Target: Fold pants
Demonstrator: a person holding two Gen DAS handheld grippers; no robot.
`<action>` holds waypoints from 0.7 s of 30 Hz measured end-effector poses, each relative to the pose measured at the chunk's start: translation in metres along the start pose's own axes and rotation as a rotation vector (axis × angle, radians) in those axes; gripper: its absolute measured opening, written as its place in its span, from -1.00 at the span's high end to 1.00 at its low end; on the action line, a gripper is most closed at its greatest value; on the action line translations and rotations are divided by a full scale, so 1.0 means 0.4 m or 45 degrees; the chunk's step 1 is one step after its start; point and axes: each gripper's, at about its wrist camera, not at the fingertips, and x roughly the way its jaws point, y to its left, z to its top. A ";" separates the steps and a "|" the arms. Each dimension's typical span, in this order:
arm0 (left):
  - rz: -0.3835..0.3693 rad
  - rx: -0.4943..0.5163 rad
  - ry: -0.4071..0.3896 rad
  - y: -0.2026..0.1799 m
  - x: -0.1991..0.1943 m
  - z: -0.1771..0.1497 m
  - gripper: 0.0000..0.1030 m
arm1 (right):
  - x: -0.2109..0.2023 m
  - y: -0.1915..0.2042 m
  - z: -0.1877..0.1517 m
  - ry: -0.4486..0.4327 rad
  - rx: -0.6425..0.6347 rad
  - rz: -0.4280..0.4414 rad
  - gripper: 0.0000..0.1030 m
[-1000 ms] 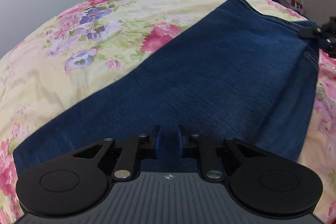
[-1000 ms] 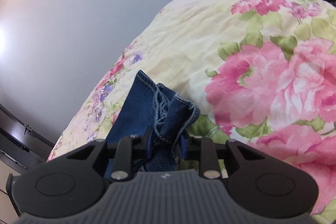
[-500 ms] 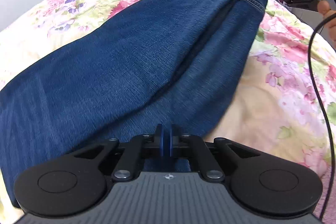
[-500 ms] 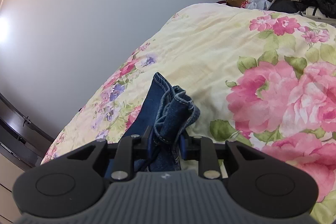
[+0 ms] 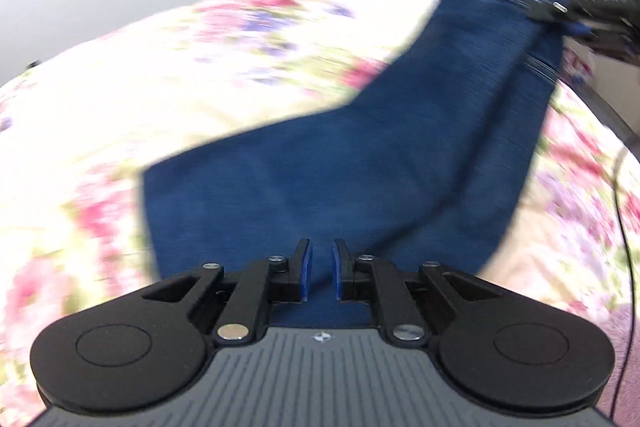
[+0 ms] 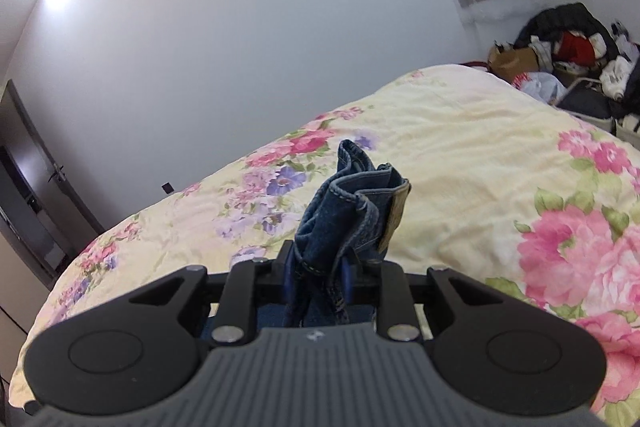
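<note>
Right gripper [image 6: 318, 277] is clamping the bunched pants [image 6: 352, 211] waistband, left gripper [image 5: 320, 269], just opening, is gapping over denim stretched above the floral bed [image 6: 460, 155], clothes pile [image 6: 576, 55] sitting far right.

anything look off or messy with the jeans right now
Yes. The waistband is crumpled into a wad in the right gripper, whose jaws are shut on it, rather than pinched flat. The rest of the jeans run slantwise across the floral bedspread, not squared up for folding.
</note>
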 end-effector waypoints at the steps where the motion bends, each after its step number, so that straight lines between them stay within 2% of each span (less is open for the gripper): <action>1: 0.024 -0.032 -0.011 0.036 -0.020 -0.002 0.71 | 0.000 0.038 0.000 -0.004 -0.026 0.010 0.66; 8: 0.166 -0.182 -0.067 0.261 -0.119 -0.026 0.67 | 0.028 0.300 -0.059 0.017 -0.169 0.131 0.68; 12: 0.180 -0.292 -0.066 0.363 -0.137 -0.057 0.66 | 0.091 0.438 -0.144 0.088 -0.213 0.222 0.69; 16: 0.172 -0.348 -0.020 0.414 -0.122 -0.100 0.66 | 0.195 0.542 -0.307 0.268 -0.260 0.275 0.70; 19: 0.159 -0.347 0.003 0.431 -0.116 -0.122 0.66 | 0.277 0.576 -0.454 0.466 -0.324 0.252 0.70; 21: 0.136 -0.348 0.007 0.436 -0.110 -0.126 0.64 | 0.301 0.578 -0.528 0.547 -0.362 0.229 0.70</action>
